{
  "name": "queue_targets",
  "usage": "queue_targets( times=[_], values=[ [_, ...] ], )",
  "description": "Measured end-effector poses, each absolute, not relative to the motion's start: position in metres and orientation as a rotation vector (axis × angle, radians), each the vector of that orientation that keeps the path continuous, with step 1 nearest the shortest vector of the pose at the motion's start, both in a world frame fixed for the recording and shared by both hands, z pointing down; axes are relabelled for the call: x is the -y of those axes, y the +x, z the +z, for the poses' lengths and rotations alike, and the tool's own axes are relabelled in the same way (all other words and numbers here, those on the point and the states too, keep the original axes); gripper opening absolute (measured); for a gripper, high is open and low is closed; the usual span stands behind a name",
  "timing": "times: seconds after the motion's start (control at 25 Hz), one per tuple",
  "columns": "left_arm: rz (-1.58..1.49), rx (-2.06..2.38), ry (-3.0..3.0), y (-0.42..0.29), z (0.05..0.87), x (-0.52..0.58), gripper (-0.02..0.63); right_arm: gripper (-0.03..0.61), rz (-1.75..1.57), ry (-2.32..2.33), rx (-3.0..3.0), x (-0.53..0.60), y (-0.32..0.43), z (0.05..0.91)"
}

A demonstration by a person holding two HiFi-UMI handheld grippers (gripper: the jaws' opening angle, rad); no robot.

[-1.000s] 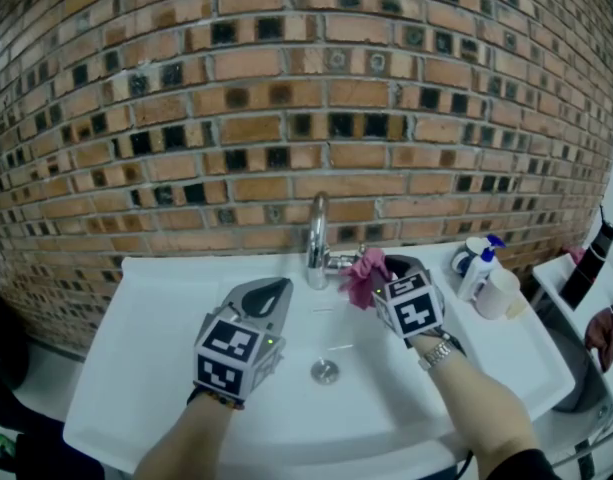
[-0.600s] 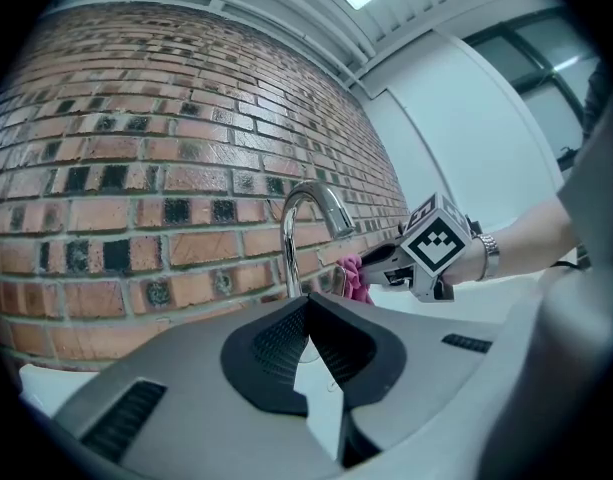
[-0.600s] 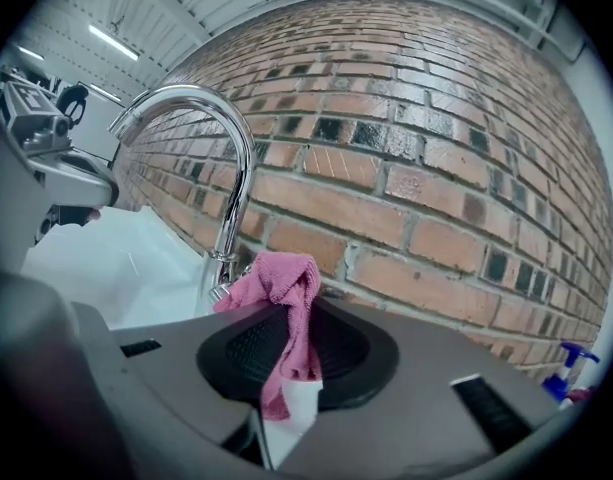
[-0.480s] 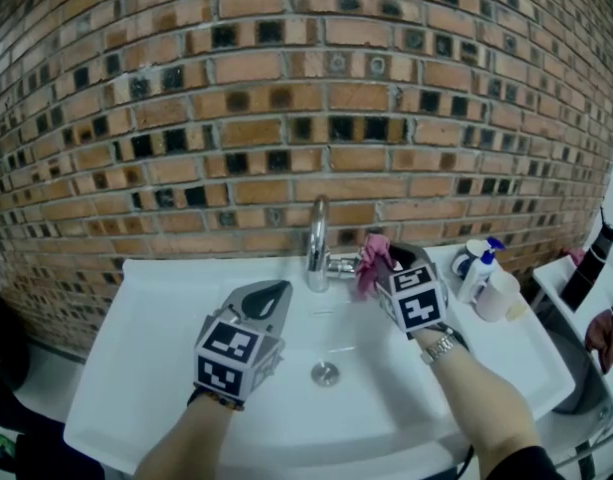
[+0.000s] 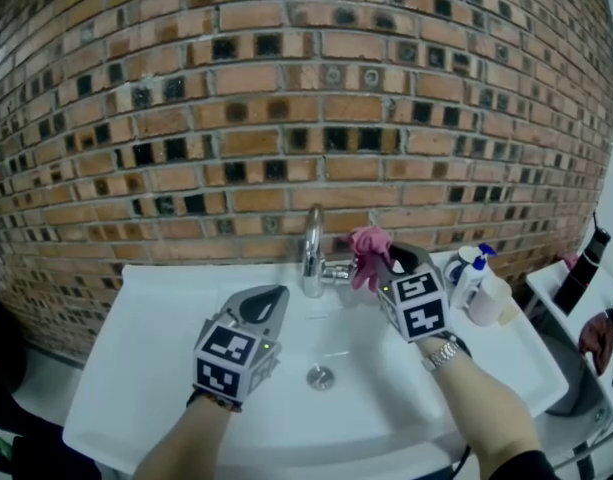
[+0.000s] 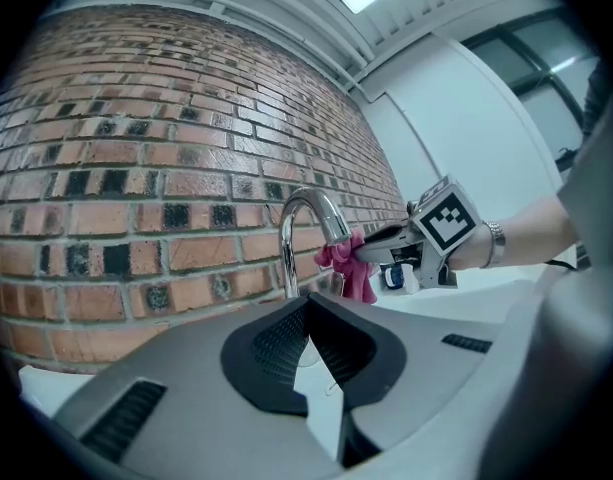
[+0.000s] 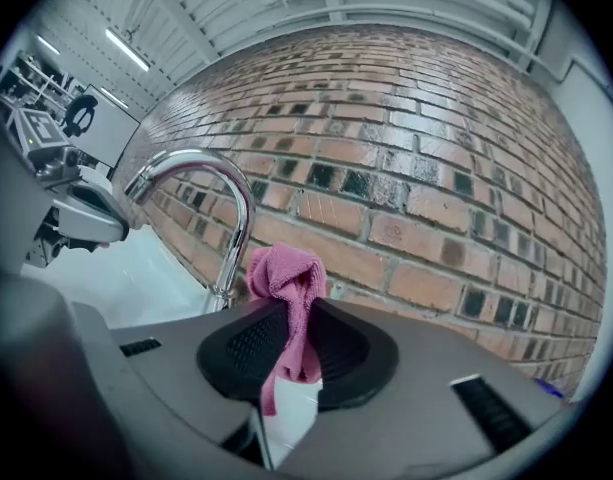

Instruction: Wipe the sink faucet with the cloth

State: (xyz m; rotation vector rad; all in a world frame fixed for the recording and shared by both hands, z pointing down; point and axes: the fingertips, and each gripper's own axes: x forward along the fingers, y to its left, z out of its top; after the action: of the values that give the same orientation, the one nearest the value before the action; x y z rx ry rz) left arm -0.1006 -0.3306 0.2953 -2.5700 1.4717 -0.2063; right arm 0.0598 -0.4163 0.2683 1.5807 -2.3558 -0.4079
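The right gripper [image 5: 394, 260] clenches the pink cloth [image 5: 368, 252] just to the right of the faucet [image 5: 311, 248], whose upright spout lies to the left of the jaws. The left gripper [image 5: 268, 298], jaws closed on nothing, is in front of the faucet, farther off

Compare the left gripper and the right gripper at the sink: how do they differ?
The left gripper is shut on nothing; the right gripper is shut on the pink cloth. The left gripper hangs over the basin of the sink, short of the faucet; the right gripper is higher, with the cloth just right of the faucet. Both point toward the brick wall.
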Motion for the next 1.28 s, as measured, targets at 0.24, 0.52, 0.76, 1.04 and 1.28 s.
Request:
queue_targets(
  times=[0.24, 0.52, 0.76, 1.04, 1.28],
  values=[
    [-0.188, -1.436, -2.562, -0.092, 0.286, 0.323, 0.000, 0.075, -0.466, 1.549, 2.412, 0.387, 0.054, 0.241],
    [-0.170, -1.335, -2.563, -0.074, 0.265, 0.302, 0.000, 0.075, -0.534, 1.488, 2.468, 0.350, 0.052, 0.219],
    [-0.121, -1.206, -2.601, -0.062, 0.252, 0.272, 0.003, 0.075, -0.562, 1.367, 2.551, 0.312, 0.041, 0.212],
    [-0.105, -1.024, -2.668, -0.048, 0.246, 0.241, 0.159, 0.075, -0.610, 1.080, 2.666, 0.264, 0.018, 0.213],
    [-0.046, -0.875, -2.721, -0.044, 0.240, 0.216, 0.219, 0.077, -0.674, 0.821, 2.729, 0.230, -0.001, 0.222]
  ],
)
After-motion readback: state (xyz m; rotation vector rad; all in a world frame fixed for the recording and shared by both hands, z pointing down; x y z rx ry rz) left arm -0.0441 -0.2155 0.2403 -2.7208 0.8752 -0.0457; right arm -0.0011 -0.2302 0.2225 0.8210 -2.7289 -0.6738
